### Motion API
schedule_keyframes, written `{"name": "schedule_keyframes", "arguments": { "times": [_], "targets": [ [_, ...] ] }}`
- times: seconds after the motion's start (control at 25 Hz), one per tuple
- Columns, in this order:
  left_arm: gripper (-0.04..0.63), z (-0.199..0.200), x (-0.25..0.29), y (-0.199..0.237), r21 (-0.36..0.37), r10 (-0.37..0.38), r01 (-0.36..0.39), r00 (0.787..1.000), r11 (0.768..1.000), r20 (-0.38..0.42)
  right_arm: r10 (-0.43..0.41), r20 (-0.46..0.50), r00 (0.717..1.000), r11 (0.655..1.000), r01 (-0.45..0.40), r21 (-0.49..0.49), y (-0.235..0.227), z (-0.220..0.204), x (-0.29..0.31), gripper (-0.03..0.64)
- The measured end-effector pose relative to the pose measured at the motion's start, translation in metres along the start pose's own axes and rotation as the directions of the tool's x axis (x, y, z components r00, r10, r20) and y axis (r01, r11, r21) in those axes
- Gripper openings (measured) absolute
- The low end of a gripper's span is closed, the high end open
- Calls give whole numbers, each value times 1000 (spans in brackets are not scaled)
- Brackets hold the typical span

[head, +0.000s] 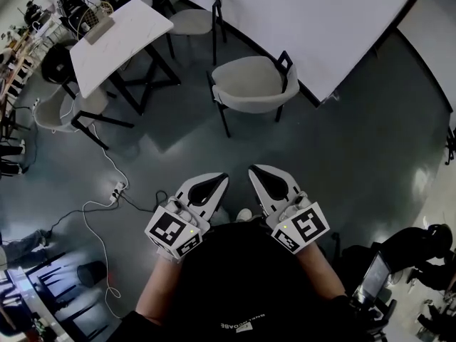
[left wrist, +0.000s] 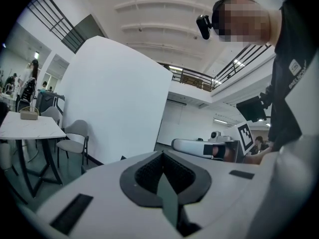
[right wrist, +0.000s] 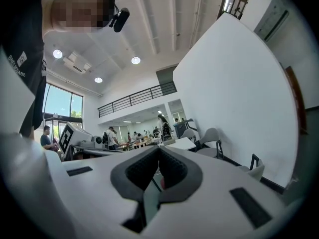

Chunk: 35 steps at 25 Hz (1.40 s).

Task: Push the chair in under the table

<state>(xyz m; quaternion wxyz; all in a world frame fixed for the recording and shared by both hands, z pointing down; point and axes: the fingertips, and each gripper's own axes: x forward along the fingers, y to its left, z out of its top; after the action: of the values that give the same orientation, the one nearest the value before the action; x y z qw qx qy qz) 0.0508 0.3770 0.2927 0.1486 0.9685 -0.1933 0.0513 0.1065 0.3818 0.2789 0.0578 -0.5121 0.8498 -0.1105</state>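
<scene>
A pale-seated chair (head: 253, 84) with a black frame stands alone on the dark floor, apart from the white table (head: 121, 34) at the upper left. Only its back corner (right wrist: 255, 166) shows in the right gripper view. The table (left wrist: 27, 126) is at the left edge of the left gripper view. My left gripper (head: 219, 179) (left wrist: 162, 156) and right gripper (head: 254, 170) (right wrist: 158, 151) are side by side close to my body. Both point toward the chair from well short of it, and both are shut with nothing between the jaws.
A tall white partition (head: 320, 20) runs along the right, just behind the chair. More chairs (head: 192, 16) (head: 68, 109) stand round the table, and a basket (head: 100, 16) sits on it. A power strip (head: 117, 189) and white cables lie on the floor to the left.
</scene>
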Motion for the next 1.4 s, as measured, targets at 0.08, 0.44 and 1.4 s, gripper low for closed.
{"name": "schedule_keyframes", "arguments": {
  "times": [0.08,0.44,1.4],
  "targets": [
    [3,-3,4,3,-14,4,-4,1000,1000,-3,-2,-9,1000,1000,2,5,-5,-3,1,11],
    [3,-3,18,46,-53,-3,3,1000,999,4,-22,-54,998,999,24,31,-28,-18,38,11],
    [3,49,79,296,-136,-83,81,996,987,-14,-164,-147,975,978,180,101,-142,-24,269,11]
  ]
}}
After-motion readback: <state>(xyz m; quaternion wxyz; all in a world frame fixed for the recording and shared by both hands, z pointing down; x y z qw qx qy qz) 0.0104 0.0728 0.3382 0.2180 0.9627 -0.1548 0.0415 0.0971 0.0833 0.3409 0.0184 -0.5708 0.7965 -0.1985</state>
